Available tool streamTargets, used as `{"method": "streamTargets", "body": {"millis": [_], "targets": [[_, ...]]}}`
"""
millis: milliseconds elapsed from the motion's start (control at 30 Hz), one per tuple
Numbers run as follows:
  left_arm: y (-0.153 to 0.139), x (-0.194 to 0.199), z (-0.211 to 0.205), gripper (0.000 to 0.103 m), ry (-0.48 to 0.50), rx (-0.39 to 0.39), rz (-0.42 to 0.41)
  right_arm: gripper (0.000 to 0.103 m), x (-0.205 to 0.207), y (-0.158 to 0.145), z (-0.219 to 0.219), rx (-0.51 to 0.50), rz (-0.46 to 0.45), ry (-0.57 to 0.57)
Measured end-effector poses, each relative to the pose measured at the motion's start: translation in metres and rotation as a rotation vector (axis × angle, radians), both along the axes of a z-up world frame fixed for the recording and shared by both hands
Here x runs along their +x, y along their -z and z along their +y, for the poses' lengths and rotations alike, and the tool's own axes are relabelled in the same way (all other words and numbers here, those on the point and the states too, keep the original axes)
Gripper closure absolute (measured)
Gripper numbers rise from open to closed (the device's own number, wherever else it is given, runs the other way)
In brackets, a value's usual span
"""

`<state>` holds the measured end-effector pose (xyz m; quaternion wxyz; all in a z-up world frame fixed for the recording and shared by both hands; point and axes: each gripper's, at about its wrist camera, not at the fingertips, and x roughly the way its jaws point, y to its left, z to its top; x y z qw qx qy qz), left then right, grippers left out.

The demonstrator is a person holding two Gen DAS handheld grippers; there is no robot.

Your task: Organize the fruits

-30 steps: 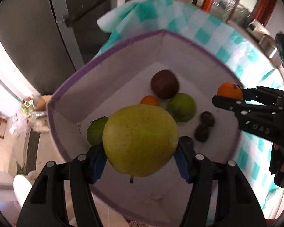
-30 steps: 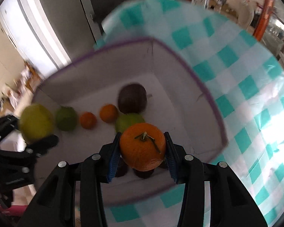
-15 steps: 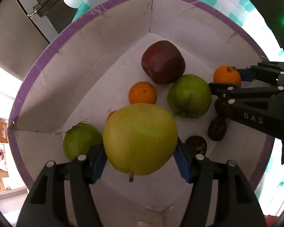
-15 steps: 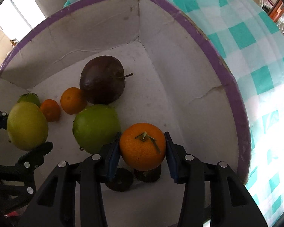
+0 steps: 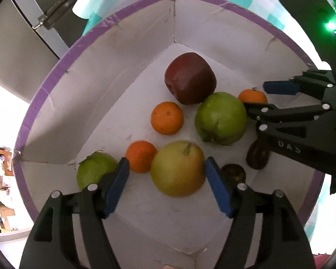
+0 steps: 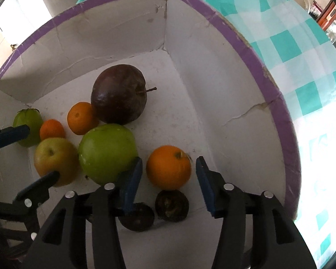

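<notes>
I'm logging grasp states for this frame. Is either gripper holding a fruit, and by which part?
Neither. The left gripper stands open around the yellow-green apple, and the right gripper open around the orange; both fruits rest in the box.

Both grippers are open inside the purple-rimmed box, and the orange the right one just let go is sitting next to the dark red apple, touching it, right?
Not quite. In the right wrist view the orange lies apart from the dark red apple; it sits beside the big green apple. The rest holds: left gripper and right gripper are open inside the box.
</notes>
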<state>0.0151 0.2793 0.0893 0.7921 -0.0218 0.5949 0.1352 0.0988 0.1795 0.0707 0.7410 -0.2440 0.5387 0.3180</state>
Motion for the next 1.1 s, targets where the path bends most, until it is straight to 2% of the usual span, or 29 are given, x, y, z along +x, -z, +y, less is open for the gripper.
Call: {"method": "streamTargets", "body": {"millis": [33,133,233,267,300,400,500,567,633,667,767,900,1100], "targets": [[-0.002,-0.001,0.001,0.032,-0.004,-0.001,-0.008,0.047,-0.003,-0.003,-0.002,0.006,-0.004,-0.002],[-0.014,-0.008,0.007,0.026,-0.025,-0.047,-0.070,0.026,-0.011,-0.019,-0.008,0.047,-0.043,-0.005],[-0.040,-0.023,0.017,0.016,-0.053,-0.085,-0.204,0.017,-0.024,-0.050,-0.026,0.157,-0.094,0.016],[-0.053,-0.030,0.020,0.013,-0.060,-0.087,-0.256,0.016,-0.029,-0.061,-0.035,0.203,-0.104,0.031],[-0.064,-0.037,0.022,0.003,-0.066,-0.080,-0.295,0.016,-0.032,-0.069,-0.041,0.230,-0.110,0.046],[-0.106,-0.060,0.026,0.002,-0.068,-0.036,-0.422,0.016,-0.041,-0.088,-0.062,0.321,-0.098,0.093],[-0.144,-0.076,0.023,0.002,-0.080,0.044,-0.520,0.016,-0.059,-0.102,-0.081,0.420,-0.074,0.105],[-0.164,-0.085,0.023,0.002,-0.108,0.083,-0.562,0.016,-0.063,-0.110,-0.074,0.429,-0.073,0.106],[-0.172,-0.090,0.024,0.002,-0.149,0.105,-0.566,0.016,-0.075,-0.115,-0.067,0.405,-0.085,0.100],[-0.171,-0.088,0.026,0.002,-0.174,0.095,-0.543,0.016,-0.075,-0.116,-0.062,0.385,-0.090,0.094],[-0.157,-0.082,0.030,0.002,-0.199,0.038,-0.428,0.016,-0.087,-0.117,-0.051,0.321,-0.113,0.106],[-0.121,-0.084,0.028,0.002,-0.199,0.004,-0.302,0.016,-0.085,-0.106,-0.046,0.270,-0.095,0.183],[-0.082,-0.087,0.012,0.002,-0.146,0.029,-0.229,0.016,-0.070,-0.083,-0.059,0.300,0.021,0.340]]}}
